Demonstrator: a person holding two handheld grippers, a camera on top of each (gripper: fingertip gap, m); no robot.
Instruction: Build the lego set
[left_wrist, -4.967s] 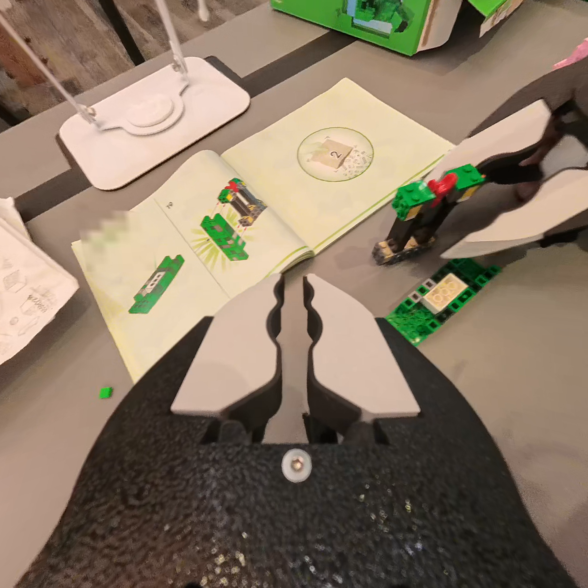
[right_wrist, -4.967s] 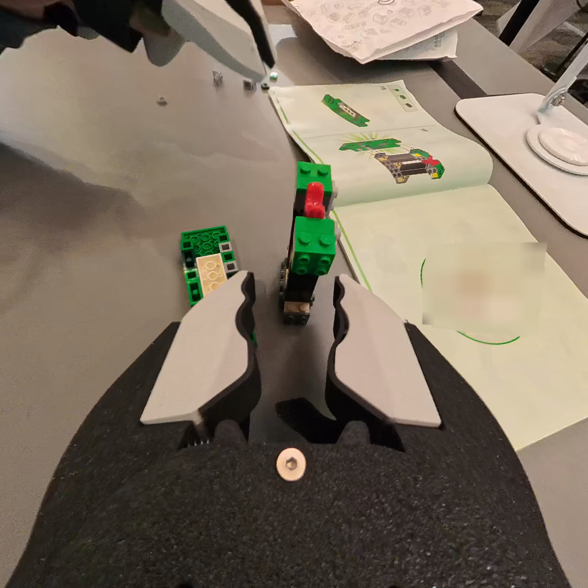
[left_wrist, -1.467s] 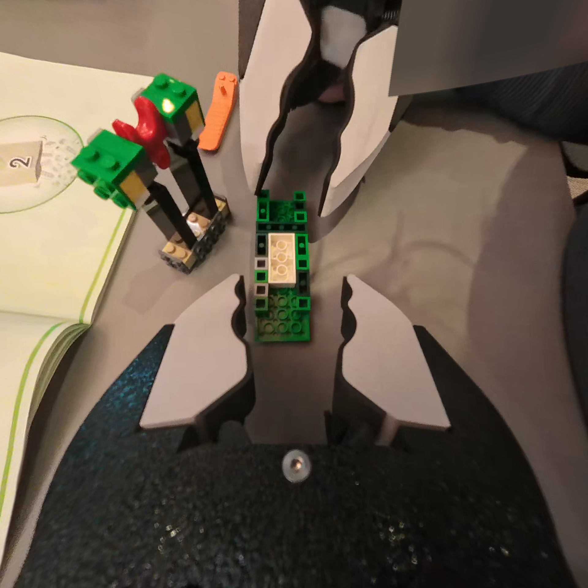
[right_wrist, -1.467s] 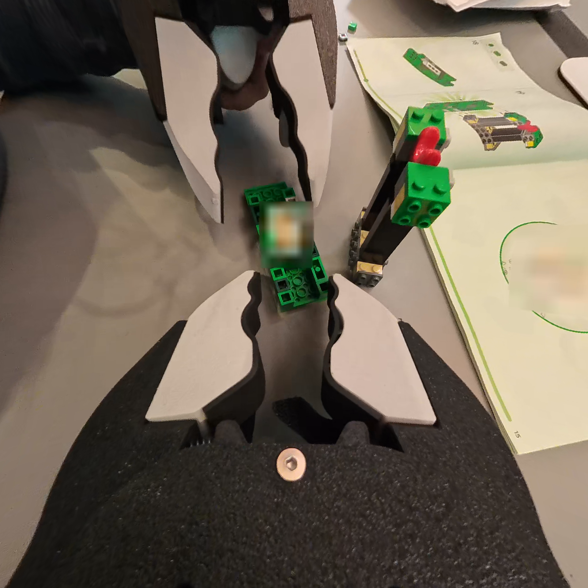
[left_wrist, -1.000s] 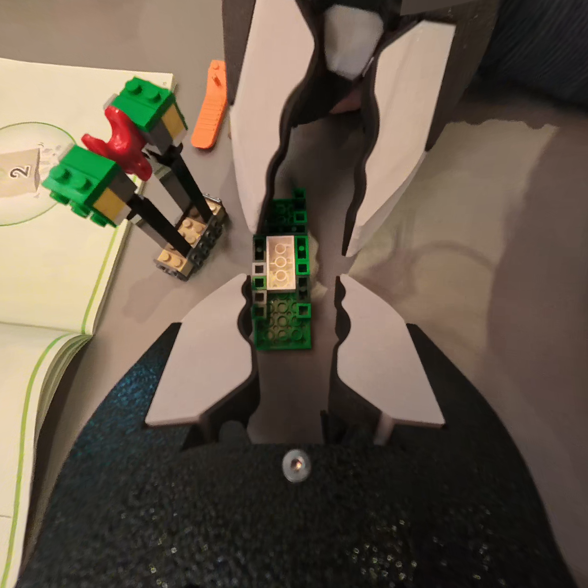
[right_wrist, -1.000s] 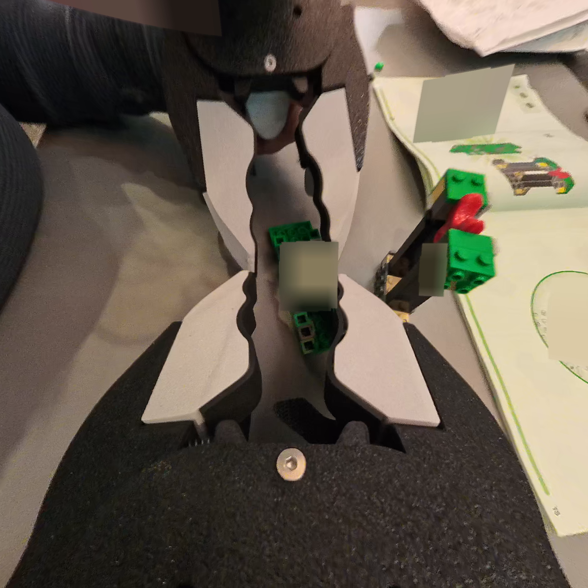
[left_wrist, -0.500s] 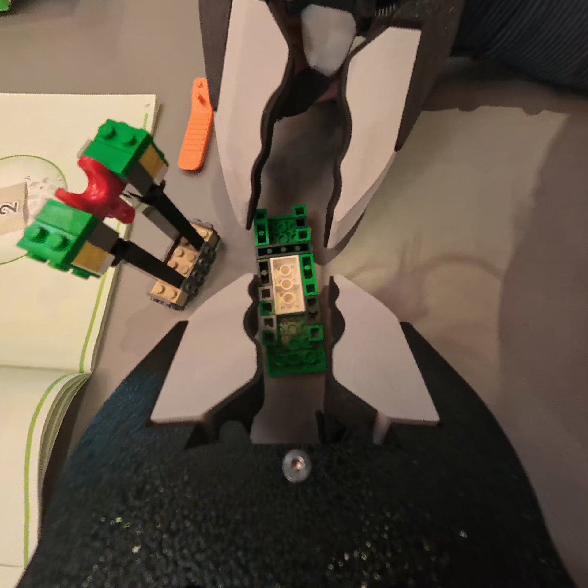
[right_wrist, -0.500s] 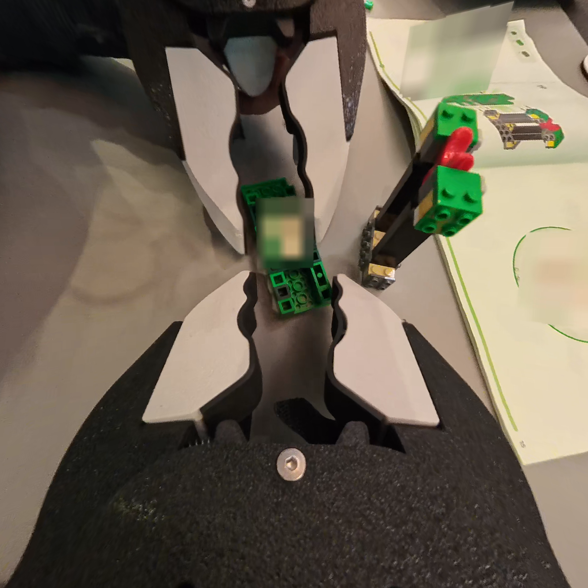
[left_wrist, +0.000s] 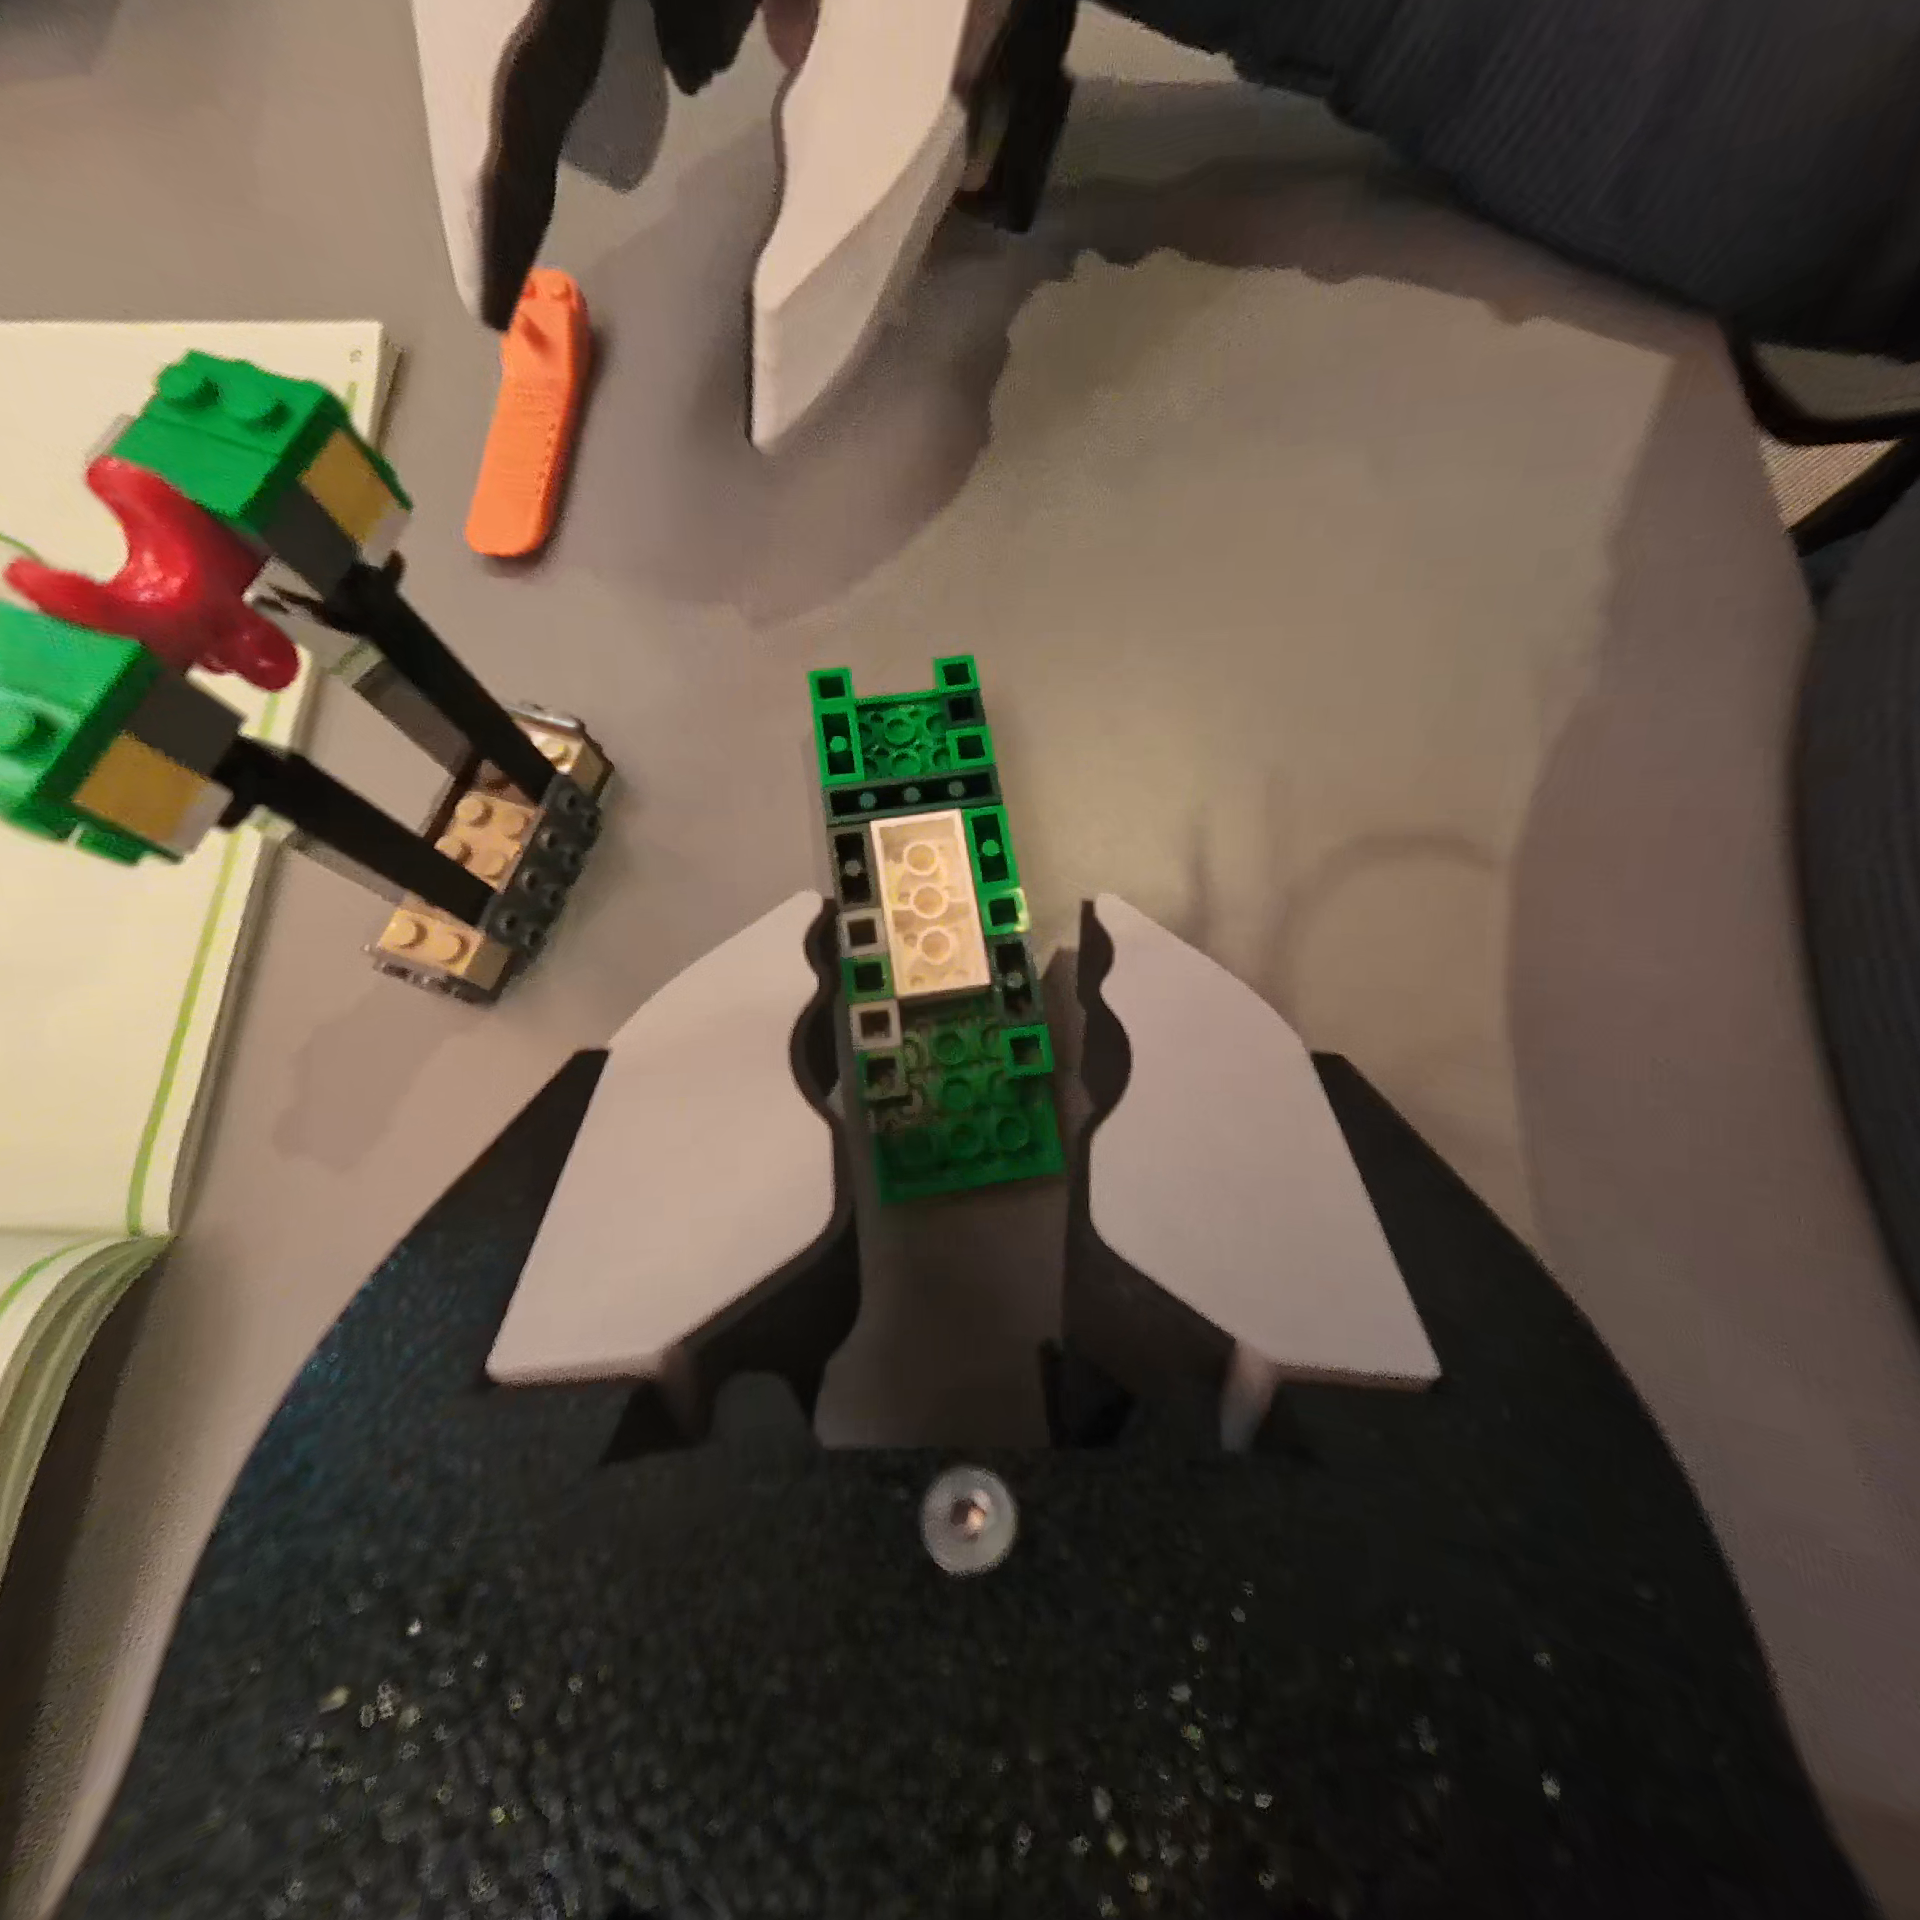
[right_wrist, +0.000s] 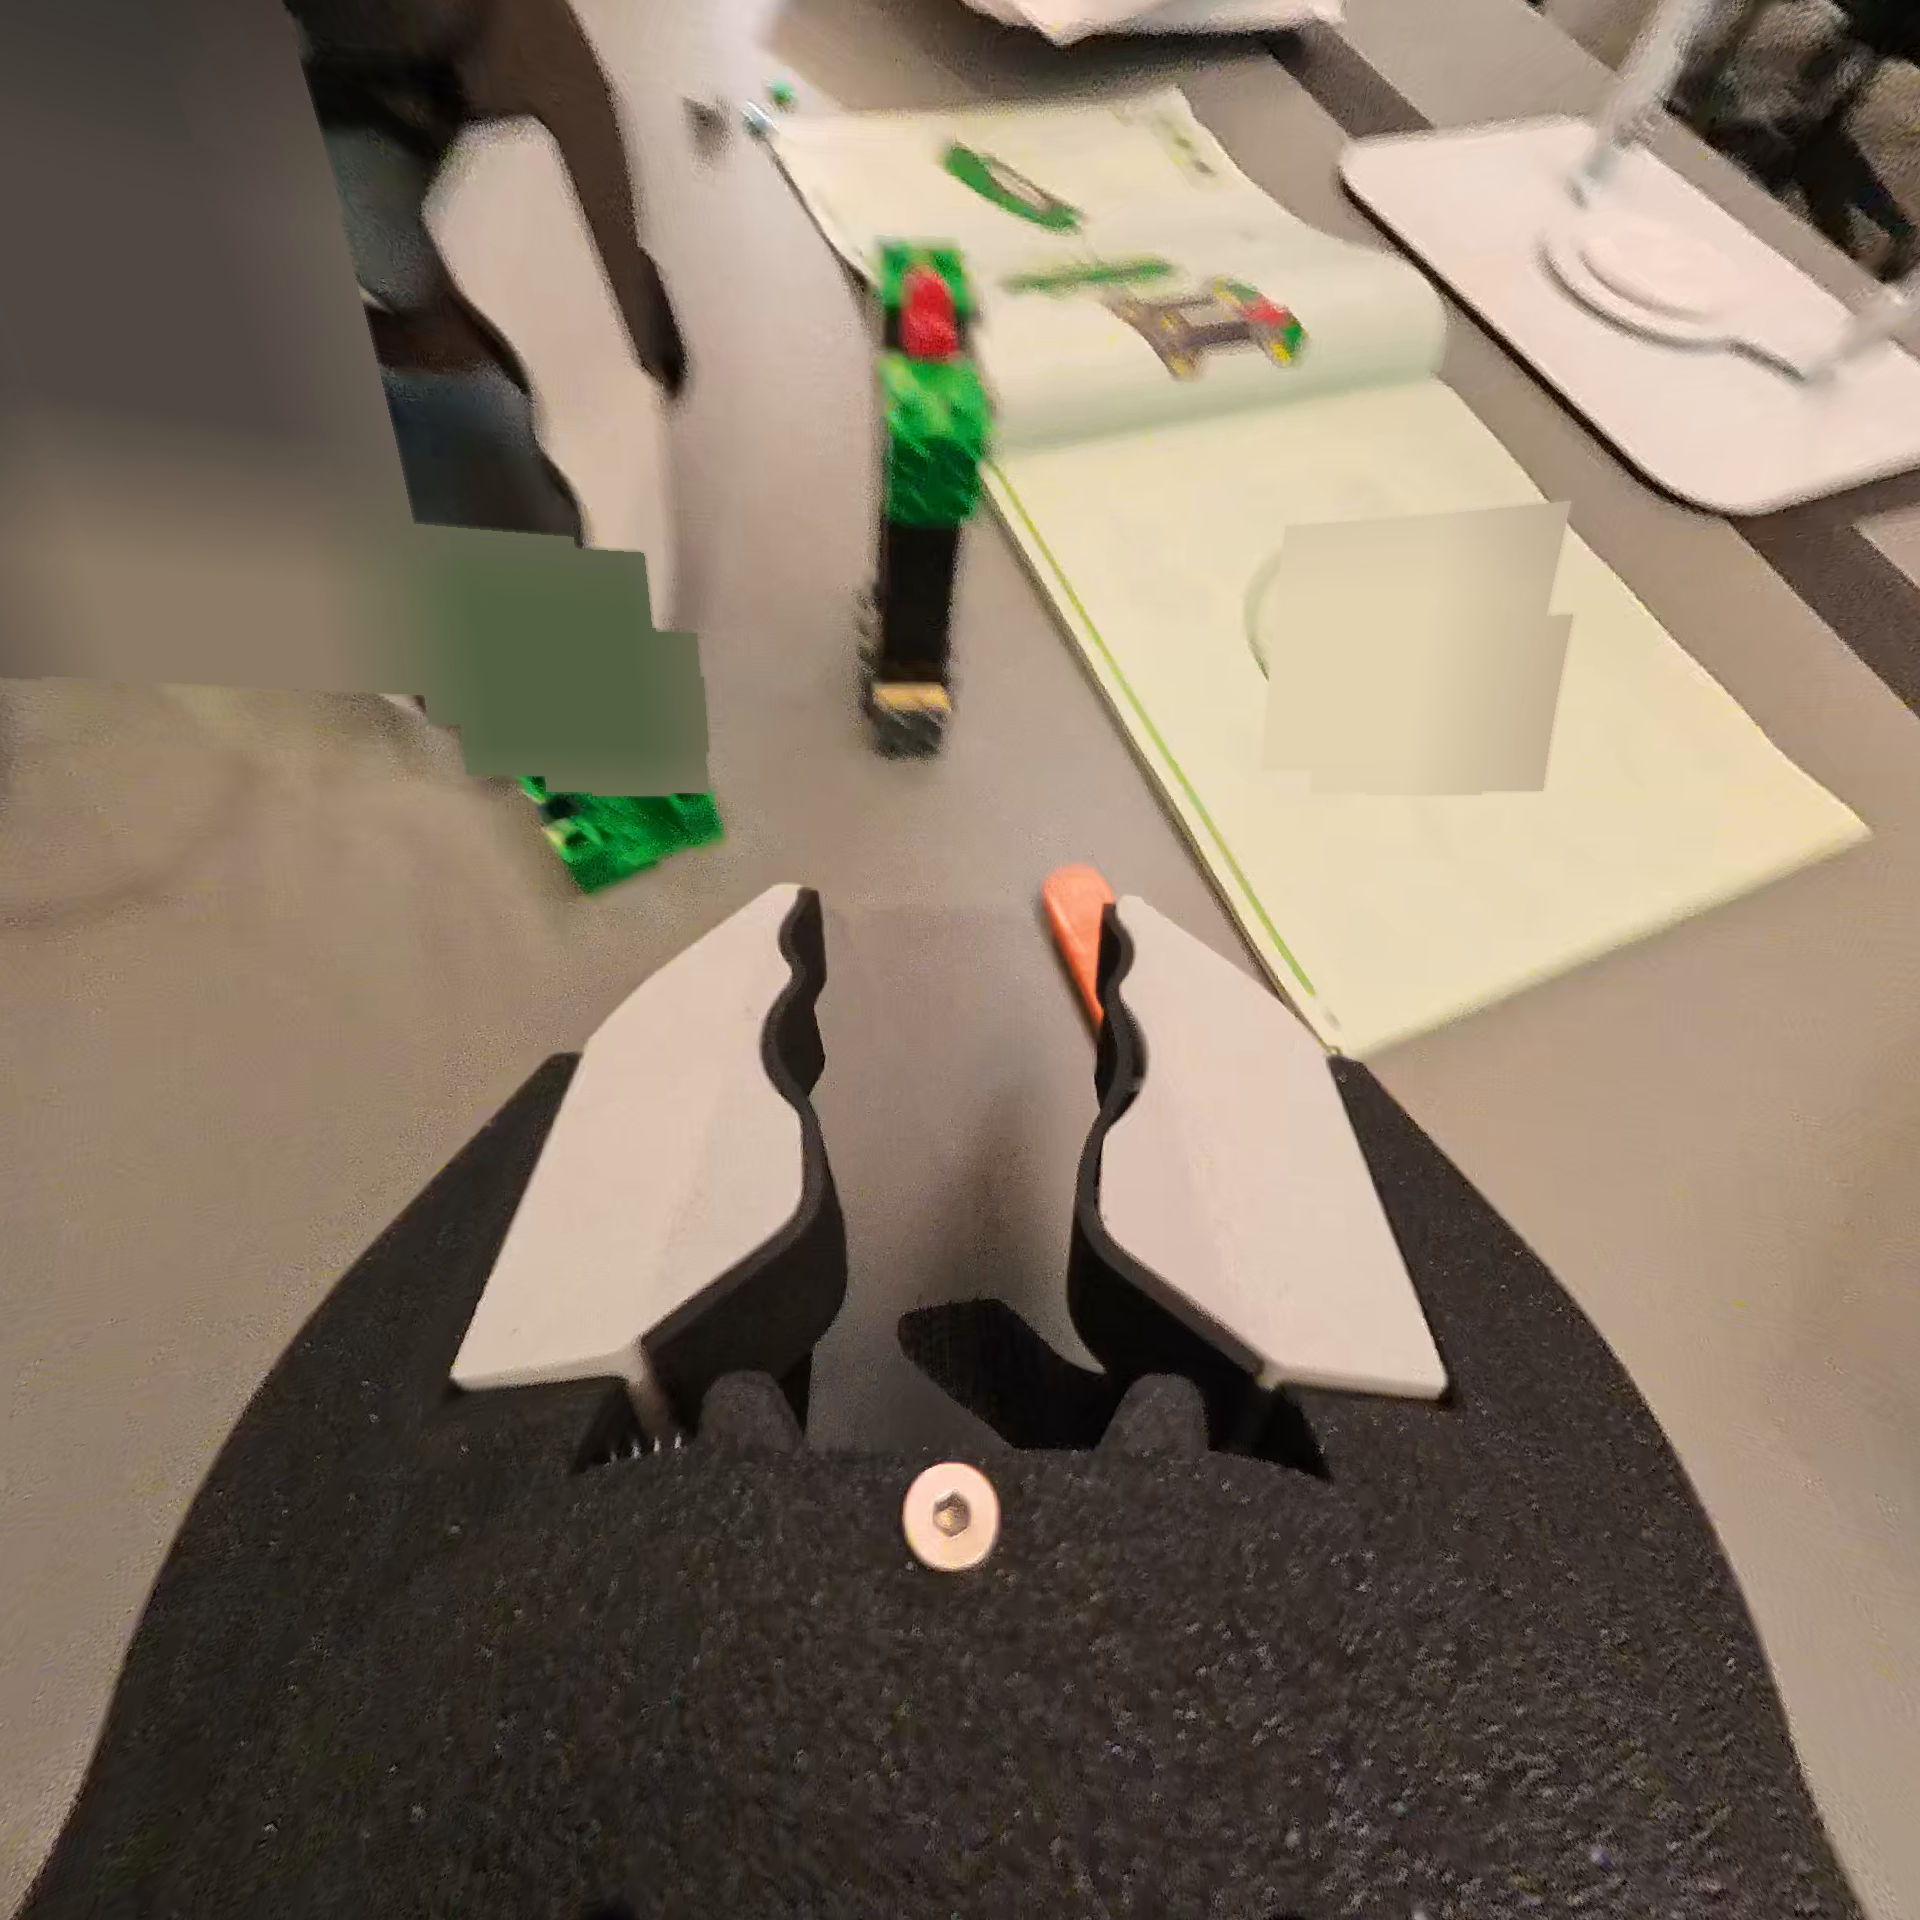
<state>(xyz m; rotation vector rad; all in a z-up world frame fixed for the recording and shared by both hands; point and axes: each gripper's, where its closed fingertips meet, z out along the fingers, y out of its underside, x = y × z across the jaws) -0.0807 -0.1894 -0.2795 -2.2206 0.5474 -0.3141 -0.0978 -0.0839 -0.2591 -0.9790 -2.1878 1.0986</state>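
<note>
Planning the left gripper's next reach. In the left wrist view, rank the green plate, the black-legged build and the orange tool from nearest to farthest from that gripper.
1. Green plate: between the left gripper fingers.
2. Black-legged build: to the left, beside the booklet.
3. Orange tool: farthest, upper left, by the right gripper.

grey table (left_wrist: 1299, 644), green lego plate (left_wrist: 940, 935), orange separator (left_wrist: 530, 416) (flat), open booklet (right_wrist: 1403, 852)

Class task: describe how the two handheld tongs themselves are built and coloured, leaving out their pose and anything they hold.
Both match. The left tongs have two pale grey, flat, pointed fingers with wavy black inner edges, set in a rough black speckled body with one silver screw. The right tongs look the same, their screw hex-socketed. No cables or markings show. A dark ribbed sleeve lies behind.
</note>
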